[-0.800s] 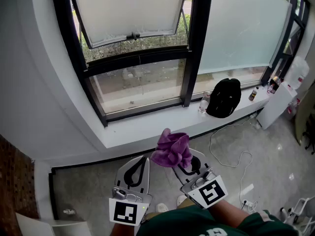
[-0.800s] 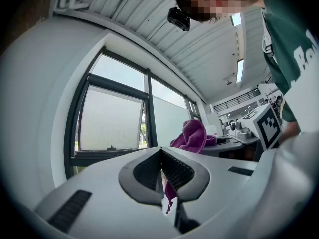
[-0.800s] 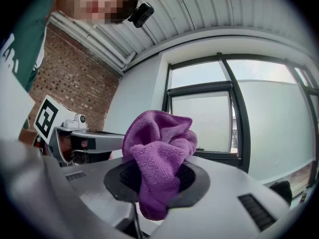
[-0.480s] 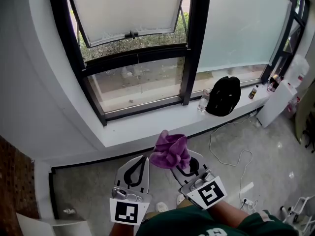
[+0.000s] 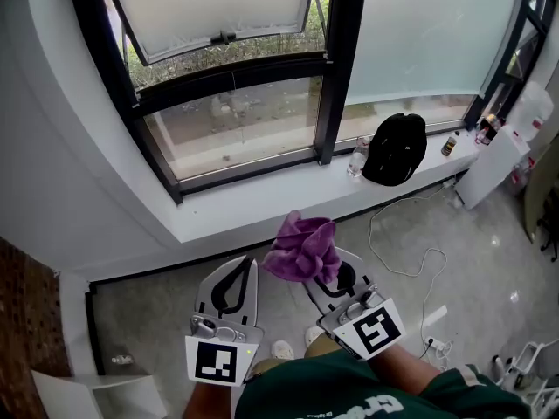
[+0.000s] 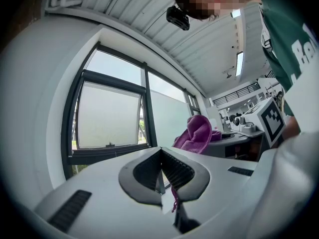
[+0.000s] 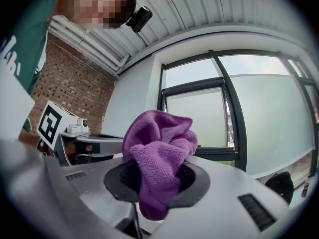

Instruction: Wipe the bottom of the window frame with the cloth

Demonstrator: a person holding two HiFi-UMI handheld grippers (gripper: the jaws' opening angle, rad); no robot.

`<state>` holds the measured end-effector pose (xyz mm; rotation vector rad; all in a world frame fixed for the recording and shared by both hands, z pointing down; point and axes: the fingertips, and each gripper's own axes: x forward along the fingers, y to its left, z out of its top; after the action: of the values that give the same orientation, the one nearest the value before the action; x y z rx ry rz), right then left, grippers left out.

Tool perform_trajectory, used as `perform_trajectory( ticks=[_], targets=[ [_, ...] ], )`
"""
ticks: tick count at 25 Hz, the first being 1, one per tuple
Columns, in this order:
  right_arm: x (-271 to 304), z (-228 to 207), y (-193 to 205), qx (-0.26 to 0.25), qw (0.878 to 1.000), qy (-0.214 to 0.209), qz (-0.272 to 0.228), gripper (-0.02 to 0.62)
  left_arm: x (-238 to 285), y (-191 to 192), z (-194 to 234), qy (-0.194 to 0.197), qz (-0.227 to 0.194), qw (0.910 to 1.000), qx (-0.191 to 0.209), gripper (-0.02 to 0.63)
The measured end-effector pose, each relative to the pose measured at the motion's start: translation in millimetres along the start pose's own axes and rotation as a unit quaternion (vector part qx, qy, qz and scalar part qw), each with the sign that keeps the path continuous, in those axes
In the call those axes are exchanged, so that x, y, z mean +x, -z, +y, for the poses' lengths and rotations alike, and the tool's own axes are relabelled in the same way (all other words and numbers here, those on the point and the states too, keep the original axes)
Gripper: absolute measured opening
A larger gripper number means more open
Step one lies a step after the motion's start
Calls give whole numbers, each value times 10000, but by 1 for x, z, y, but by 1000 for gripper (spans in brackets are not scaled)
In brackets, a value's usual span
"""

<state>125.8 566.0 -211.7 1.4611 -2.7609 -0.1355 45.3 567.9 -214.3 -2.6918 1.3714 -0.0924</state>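
A crumpled purple cloth [image 5: 304, 247] is pinched in my right gripper [image 5: 325, 271], which is shut on it; the cloth [image 7: 158, 158] bulges out over the jaws and also shows as a purple bunch [image 6: 198, 133] in the left gripper view. My left gripper [image 5: 238, 286] is shut with only a purple thread between its jaws, held beside the right one. Both hang over the floor, short of the white sill [image 5: 253, 208]. The black bottom rail of the window frame [image 5: 249, 172] runs along the sill's far side. An awning sash [image 5: 214, 11] above it is tilted outward.
A black helmet-like object [image 5: 396, 149], a clear plastic bottle [image 5: 355, 158] and small bottles [image 5: 451, 143] sit on the sill to the right. A white cable [image 5: 406, 234] trails over the grey floor. A white appliance [image 5: 494, 175] stands at far right.
The view has shifted closer and slightly downward; the sill and window sit higher in frame. Both grippers keep the same pose, the cloth still held in the right one.
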Motion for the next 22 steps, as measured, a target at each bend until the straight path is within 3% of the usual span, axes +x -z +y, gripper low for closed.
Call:
perform_trajectory(
  ticks=[9, 17, 22],
  targets=[
    [-6, -46, 15, 395, 9987, -301, -55, 107, 48, -3, -14, -281, 176, 9994, 90, 9],
    [-5, -91, 13, 178, 9985, -429, -292, 107, 95, -8, -35, -437, 70, 9980, 455, 9],
    [5, -116, 14, 314, 9981, -437, -312, 107, 113, -11, -30, -587, 108, 9974, 404, 9]
  ],
)
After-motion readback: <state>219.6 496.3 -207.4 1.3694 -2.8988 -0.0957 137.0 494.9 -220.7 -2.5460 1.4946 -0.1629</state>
